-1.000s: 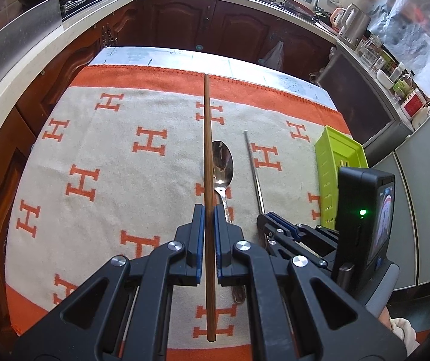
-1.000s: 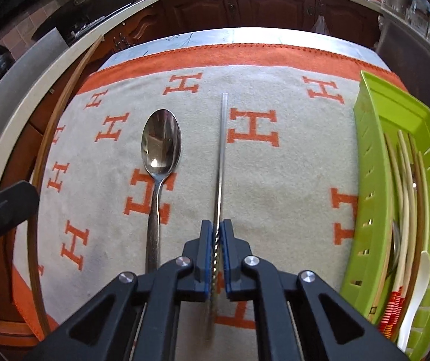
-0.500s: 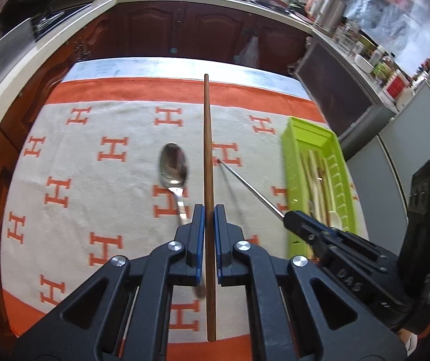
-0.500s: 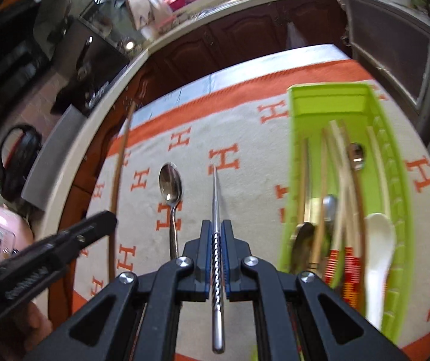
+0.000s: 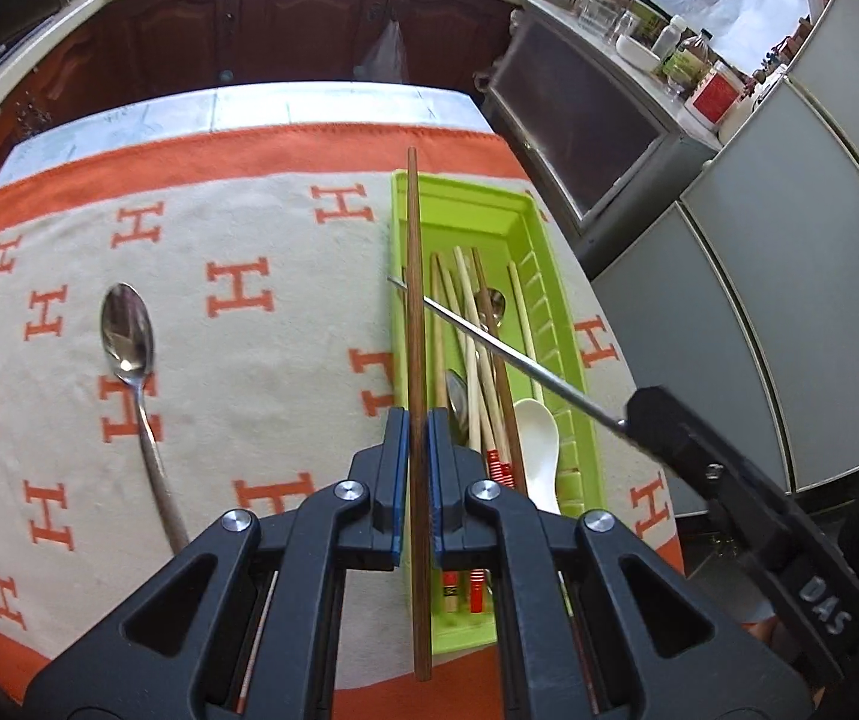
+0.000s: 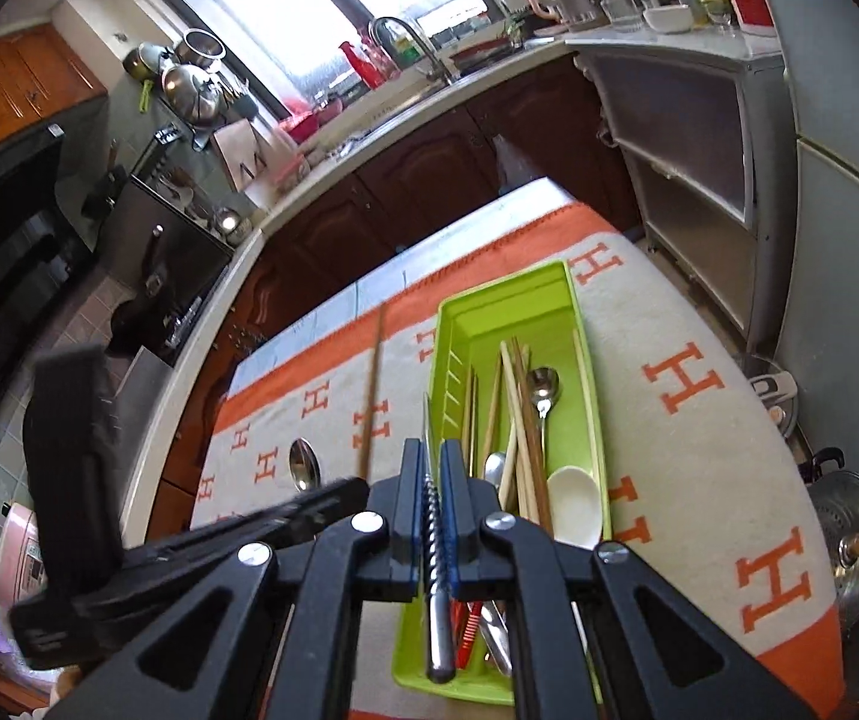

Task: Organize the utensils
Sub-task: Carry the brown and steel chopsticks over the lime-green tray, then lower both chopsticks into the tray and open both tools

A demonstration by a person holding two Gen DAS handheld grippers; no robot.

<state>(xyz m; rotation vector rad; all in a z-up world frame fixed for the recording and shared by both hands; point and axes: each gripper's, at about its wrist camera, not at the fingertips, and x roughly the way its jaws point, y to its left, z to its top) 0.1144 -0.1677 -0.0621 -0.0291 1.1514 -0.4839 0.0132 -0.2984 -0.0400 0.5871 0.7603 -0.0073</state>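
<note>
— Where are we? Our left tongs clench the wooden chopstick above the green tray's left wall; our right tongs grip the metal chopstick, crossing over it.

— Let's align each lengthwise with the tray, lower inside, then release. The spoon waits on the counter.

The tray is crowded with chopsticks and a white spoon; only its far end is bare. Left of it, the cloth lies open except one spoon.
</note>
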